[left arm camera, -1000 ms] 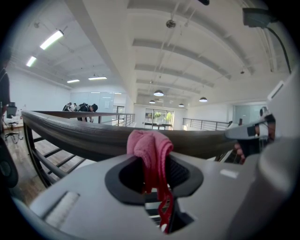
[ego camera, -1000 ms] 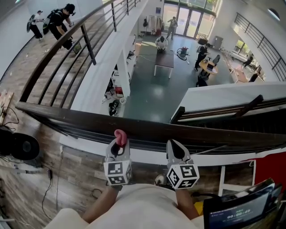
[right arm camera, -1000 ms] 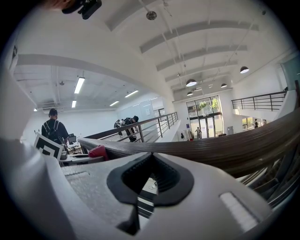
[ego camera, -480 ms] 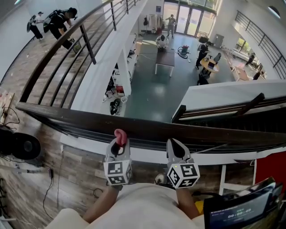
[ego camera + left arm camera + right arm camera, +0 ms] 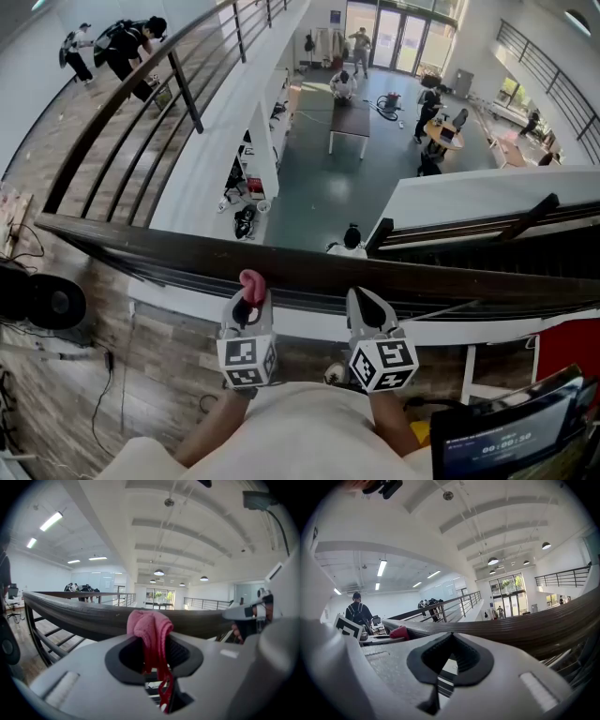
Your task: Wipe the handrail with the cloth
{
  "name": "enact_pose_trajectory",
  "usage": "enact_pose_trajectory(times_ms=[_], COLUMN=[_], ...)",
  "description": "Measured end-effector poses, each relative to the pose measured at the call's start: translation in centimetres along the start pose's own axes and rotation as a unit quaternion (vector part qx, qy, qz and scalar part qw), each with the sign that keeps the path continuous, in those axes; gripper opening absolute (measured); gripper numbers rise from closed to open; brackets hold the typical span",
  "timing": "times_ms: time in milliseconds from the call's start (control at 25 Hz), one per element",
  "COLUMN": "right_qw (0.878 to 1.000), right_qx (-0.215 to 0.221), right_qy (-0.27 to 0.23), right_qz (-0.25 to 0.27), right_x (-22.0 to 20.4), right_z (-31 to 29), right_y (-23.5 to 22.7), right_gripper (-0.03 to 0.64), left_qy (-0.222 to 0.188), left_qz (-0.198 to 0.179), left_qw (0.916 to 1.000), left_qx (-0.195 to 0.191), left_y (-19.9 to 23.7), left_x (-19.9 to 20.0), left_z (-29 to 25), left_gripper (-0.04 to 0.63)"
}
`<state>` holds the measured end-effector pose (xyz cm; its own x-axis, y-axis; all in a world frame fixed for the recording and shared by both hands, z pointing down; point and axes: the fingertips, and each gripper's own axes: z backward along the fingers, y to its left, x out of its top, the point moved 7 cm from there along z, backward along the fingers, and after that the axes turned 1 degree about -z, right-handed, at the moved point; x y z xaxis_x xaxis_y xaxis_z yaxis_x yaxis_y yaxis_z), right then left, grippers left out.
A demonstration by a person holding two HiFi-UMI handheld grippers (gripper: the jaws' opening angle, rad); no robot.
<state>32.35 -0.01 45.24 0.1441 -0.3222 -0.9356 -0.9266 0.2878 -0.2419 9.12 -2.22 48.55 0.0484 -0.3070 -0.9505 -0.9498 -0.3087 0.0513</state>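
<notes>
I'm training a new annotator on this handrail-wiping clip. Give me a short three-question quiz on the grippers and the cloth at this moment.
1. True or false: the right gripper is gripping the cloth.
2. Multiple choice: the cloth is A) blue, B) pink, C) white.
3. Short answer: in the head view, what dark bar runs across just beyond both grippers?

Key
1. False. The left gripper is shut on the cloth, and the right gripper's jaws are shut on nothing.
2. B.
3. The handrail.
</notes>
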Motion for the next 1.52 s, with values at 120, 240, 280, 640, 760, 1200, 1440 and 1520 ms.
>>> enact_pose_trajectory(times_ms=[120, 240, 280, 640, 760, 1200, 1440, 1520], right_qw=[1.000, 1.000, 1.000, 0.999, 0.999, 0.999, 0.998, 0.998], right_qx=[0.004, 0.008, 0.011, 0.033, 0.040, 0.049, 0.055, 0.060], right_qy=[0.001, -0.001, -0.001, -0.002, -0.005, -0.007, -0.010, -0.010], right_qz=[0.001, 0.000, 0.001, 0.003, 0.006, -0.001, 0.003, 0.006], right_x=[0.0, 0.2, 0.2, 0.3, 0.5, 0.4, 0.6, 0.7], right_z=[0.0, 0.0, 0.0, -0.1, 0.1, 1.0, 1.5, 1.6], right_y=[-0.2, -0.5, -0.6, -1.0, -1.2, -2.8, -3.8, -3.9], right_gripper=[0.003, 0.003, 0.003, 0.003, 0.003, 0.002, 0.003, 0.003], left_qy=[0.000, 0.001, 0.001, 0.002, 0.002, 0.003, 0.000, 0.000], left_qz=[0.000, 0.001, 0.001, 0.002, 0.003, 0.003, 0.011, 0.012], left_qw=[1.0000, 1.0000, 1.0000, 0.9999, 0.9998, 0.9997, 0.9993, 0.9992], left_qx=[0.002, 0.006, 0.007, 0.015, 0.017, 0.023, 0.037, 0.038], left_y=[-0.3, -0.5, -0.6, -1.5, -1.9, -3.5, -4.1, -4.4], left_x=[0.0, 0.0, 0.1, 0.2, 0.3, 0.2, 0.2, 0.2], left_z=[0.0, 0.0, -0.1, -0.3, -0.3, -0.6, -0.7, -0.8], left_gripper=[0.110, 0.110, 0.110, 0.110, 0.110, 0.110, 0.110, 0.110])
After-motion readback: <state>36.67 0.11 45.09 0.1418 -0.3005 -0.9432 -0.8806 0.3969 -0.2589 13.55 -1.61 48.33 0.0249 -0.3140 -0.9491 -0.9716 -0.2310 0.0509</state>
